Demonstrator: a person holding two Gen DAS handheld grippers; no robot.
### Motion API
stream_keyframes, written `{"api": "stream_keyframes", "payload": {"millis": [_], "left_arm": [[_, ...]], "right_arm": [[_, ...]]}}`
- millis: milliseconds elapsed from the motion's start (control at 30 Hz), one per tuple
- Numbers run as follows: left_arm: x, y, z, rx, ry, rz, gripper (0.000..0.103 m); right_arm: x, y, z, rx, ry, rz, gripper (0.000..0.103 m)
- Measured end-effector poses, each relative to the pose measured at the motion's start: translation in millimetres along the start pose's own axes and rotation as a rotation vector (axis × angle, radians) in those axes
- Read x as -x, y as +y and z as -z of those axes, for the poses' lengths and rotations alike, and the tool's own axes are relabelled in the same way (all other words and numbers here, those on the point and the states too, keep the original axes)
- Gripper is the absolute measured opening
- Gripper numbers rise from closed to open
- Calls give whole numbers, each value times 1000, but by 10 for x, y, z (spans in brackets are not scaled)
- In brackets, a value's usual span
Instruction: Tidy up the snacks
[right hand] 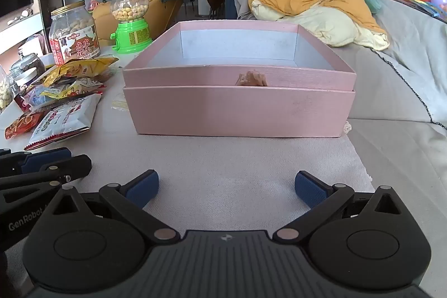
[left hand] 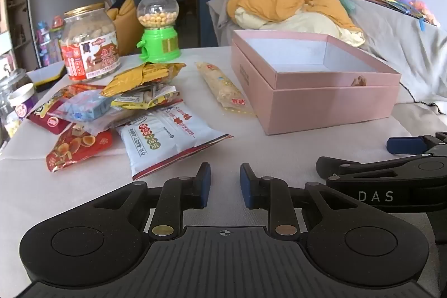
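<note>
The pink box (right hand: pixel 237 111) sat open on the pale cloth-covered table (right hand: pixel 223 158), nested in what looked like its own lid – a sensible way to keep the lid out of the way while leaving the pale interior free for filling. Nothing lay inside it that either view showed. The snacks were heaped to the left of the box: a white packet with red trim (left hand: pixel 167 141) nearest, a red packet printed with biscuits (left hand: pixel 78 147) to its left, yellow packets (left hand: pixel 145 74) stacked on top, and a long clear-wrapped bar (left hand: pixel 223 88) lying alone just beside the box's left wall. Farther back stood a gold-lidded peanut jar (left hand: pixel 89 43) and a green toy candy dispenser (left hand: pixel 159 27) (probably not meant for boxing).

The left gripper (left hand: pixel 225 183) hovered low over bare cloth near the white packet, jaws drawn in to a narrow gap, holding nothing. The right gripper (right hand: pixel 226 186) faced the box's near wall with jaws spread wide, also empty – apparently poised, with sorting not yet begun.
</note>
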State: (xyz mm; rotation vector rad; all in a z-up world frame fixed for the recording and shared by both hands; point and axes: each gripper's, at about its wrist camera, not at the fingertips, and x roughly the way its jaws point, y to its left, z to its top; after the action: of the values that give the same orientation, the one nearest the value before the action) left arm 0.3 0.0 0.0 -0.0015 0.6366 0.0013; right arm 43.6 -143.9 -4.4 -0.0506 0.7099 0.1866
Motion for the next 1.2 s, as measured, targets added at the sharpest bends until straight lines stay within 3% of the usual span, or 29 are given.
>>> {"api": "stream_keyframes", "payload": {"millis": [1200], "left_arm": [[-1, 0, 3, -14, -3, -10, 27]], "right_arm": [[6, 5, -6, 0, 0, 0, 103]]}}
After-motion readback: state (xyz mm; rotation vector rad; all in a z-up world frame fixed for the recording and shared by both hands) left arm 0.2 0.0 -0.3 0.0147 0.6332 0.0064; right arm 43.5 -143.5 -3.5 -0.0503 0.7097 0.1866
